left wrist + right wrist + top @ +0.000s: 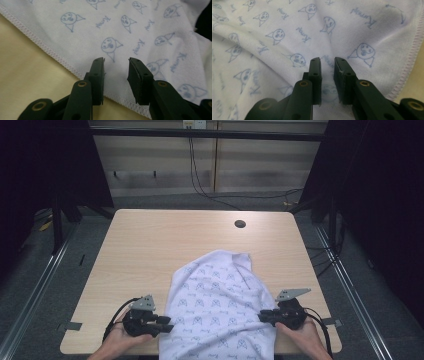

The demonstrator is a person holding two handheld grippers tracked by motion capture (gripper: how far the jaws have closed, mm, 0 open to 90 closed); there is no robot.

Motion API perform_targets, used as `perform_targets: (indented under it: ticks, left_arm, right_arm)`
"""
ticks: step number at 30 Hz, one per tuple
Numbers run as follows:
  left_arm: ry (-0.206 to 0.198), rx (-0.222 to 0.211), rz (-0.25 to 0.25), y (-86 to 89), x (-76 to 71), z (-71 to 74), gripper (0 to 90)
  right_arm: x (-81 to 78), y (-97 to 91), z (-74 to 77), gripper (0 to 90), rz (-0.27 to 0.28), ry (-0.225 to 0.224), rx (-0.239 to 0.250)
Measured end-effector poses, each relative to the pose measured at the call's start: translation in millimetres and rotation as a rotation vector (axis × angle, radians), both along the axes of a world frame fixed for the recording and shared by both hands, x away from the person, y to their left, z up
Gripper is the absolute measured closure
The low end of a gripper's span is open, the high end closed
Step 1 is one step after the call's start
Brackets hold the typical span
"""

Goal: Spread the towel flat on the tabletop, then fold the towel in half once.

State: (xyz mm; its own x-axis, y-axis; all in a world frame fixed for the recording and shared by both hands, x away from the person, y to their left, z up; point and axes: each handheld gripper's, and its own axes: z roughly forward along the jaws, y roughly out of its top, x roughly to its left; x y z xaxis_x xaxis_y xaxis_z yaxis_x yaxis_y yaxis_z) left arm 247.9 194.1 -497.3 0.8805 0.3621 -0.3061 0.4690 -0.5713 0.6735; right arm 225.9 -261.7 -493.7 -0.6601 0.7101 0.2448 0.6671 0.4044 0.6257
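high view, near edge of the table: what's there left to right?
left gripper → white printed cloth → right gripper, all on the wooden table.

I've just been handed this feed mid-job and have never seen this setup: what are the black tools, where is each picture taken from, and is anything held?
No robot here: a person holds a two-jaw tool in each hand. The high view looks down on a wooden table where a white printed cloth lies, hanging over the near edge. The left gripper sits at the cloth's left edge, the right gripper at its right edge. The other two pictures come from cameras riding on each tool, looking along its black jaws. In both, the jaws stand apart over the cloth with a gap between them, so nothing looks gripped yet.
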Motion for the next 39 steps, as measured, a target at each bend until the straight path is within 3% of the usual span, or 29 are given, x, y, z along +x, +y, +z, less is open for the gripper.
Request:
perform_targets:
  ticks: [4,5,6,7,8,9,10,11,13,14,16,18,19,21,23,27,29,30,33,36,39]
  left_arm:
    - [0.026,0.018,-0.066,-4.1,-14.3,2.7,65.5]
    - [0.048,0.011,-0.075,-4.7,-15.2,3.2,65.7]
    - [0.033,0.015,-0.074,-4.7,-15.3,4.0,66.6]
    - [0.016,-0.009,-0.068,-4.0,-12.8,5.4,66.6]
    - [0.028,-0.041,-0.046,-2.8,-8.5,6.9,66.6]
    - [0.027,-0.063,-0.022,-1.7,0.1,9.2,66.0]
    - [-0.017,-0.058,0.013,-1.2,10.9,12.5,65.9]
    - [-0.026,-0.063,0.036,-1.1,15.4,14.0,65.9]
    - [-0.052,-0.092,0.098,-0.9,39.2,18.3,66.5]
    - [-0.073,-0.091,0.141,-2.1,52.0,19.5,66.7]
    - [-0.068,-0.117,0.22,-8.0,79.9,17.8,65.6]
    - [-0.071,-0.116,0.248,-16.1,97.0,14.2,61.7]
    - [-0.078,-0.086,0.262,-22.8,106.4,10.6,59.7]
    - [-0.066,-0.072,0.283,-30.0,116.2,4.3,55.6]
    - [-0.062,-0.054,0.286,-36.5,122.3,-0.9,53.1]
    - [-0.045,-0.051,0.275,-43.8,124.5,-5.6,56.6]
    - [-0.065,-0.013,0.277,-46.2,125.6,-6.2,70.5]
    - [-0.059,-0.034,0.264,-46.2,126.2,-6.5,82.5]
    - [-0.076,-0.058,0.266,-46.1,121.3,0.7,86.3]
    - [-0.121,-0.136,0.262,-42.6,110.9,19.1,86.3]
    - [-0.162,-0.181,0.22,-48.7,97.2,34.8,86.3]
  right_arm:
    - [-19.5,-3.0,1.8,75.6,0.032,0.036,0.009]
    - [-23.5,-2.8,2.8,75.1,0.042,0.042,0.004]
    - [-27.3,-1.9,3.7,73.2,0.045,0.043,-0.003]
    - [-29.5,-1.2,4.8,71.1,0.041,0.03,-0.014]
    - [-31.0,-0.8,7.1,70.8,0.038,0.013,-0.011]
    - [-29.7,-1.5,10.4,70.4,0.034,-0.005,0.017]
    - [-25.1,-2.7,15.7,70.3,0.014,-0.048,0.045]
    - [-17.2,-3.3,20.7,70.3,-0.005,-0.085,0.069]
    - [-1.7,-1.7,26.1,69.5,-0.025,-0.125,0.086]
    - [5.9,0.3,27.8,69.1,-0.037,-0.131,0.089]
    - [29.1,7.8,29.4,68.0,-0.045,-0.161,0.059]
    - [53.7,16.4,27.5,66.1,-0.056,-0.169,0.056]
    - [65.7,21.0,25.5,64.5,-0.066,-0.169,0.05]
    - [89.9,31.6,19.6,61.1,-0.075,-0.165,0.018]
    - [104.4,38.1,14.4,59.9,-0.087,-0.167,0.004]
    - [126.2,48.3,2.4,58.5,-0.093,-0.166,-0.009]
    - [130.9,52.8,-3.8,63.7,-0.1,-0.152,-0.027]
    - [130.7,54.3,-5.2,71.8,-0.099,-0.149,-0.034]
    - [124.4,55.5,-0.3,85.9,-0.099,-0.165,-0.028]
    - [107.5,47.3,16.6,87.9,-0.072,-0.179,0.039]
    - [86.8,35.4,26.1,88.1,-0.053,-0.173,0.07]
